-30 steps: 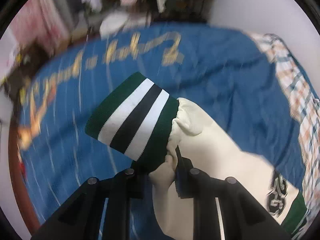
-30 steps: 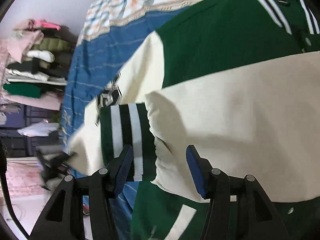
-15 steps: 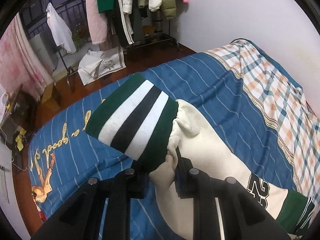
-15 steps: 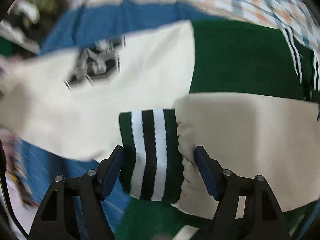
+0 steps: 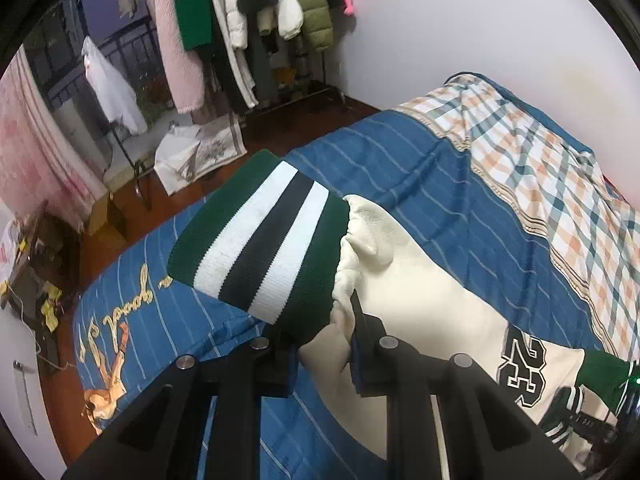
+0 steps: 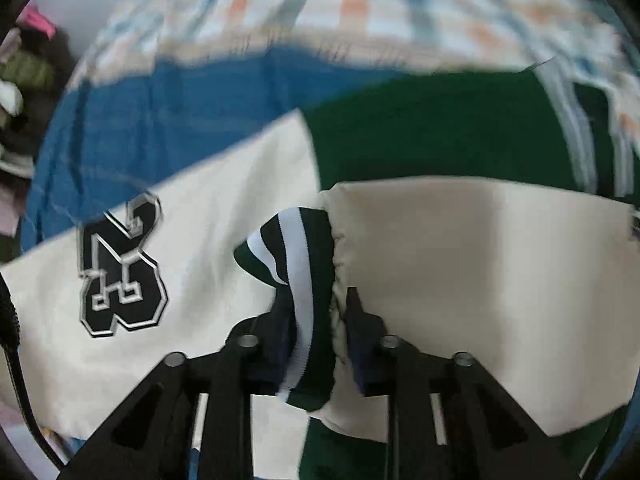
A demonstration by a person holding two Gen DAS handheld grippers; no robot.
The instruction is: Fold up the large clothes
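A green and cream varsity jacket lies on the bed. My left gripper (image 5: 320, 332) is shut on the end of one cream sleeve (image 5: 424, 304), right at its striped green, white and black cuff (image 5: 260, 248), and holds it above the blue bedspread. The sleeve's "23" patch (image 5: 524, 364) shows at lower right. My right gripper (image 6: 316, 328) is shut on the other sleeve's striped cuff (image 6: 304, 264), bunched between the fingers, with its cream sleeve (image 6: 480, 280) lying across the green jacket body (image 6: 420, 140). The "23" patch (image 6: 120, 268) is at left.
The blue striped bedspread (image 5: 420, 184) covers the bed, with a plaid sheet (image 5: 560, 168) toward the wall. A clothes rack with hanging coats (image 5: 256, 20) stands beyond the bed foot, over a wooden floor with a white bag (image 5: 196, 156) and clutter at left.
My right gripper has closed on the striped cuff, which now bunches between the fingers. My left gripper keeps its grip on the other sleeve and has swung to face the clothes rack.
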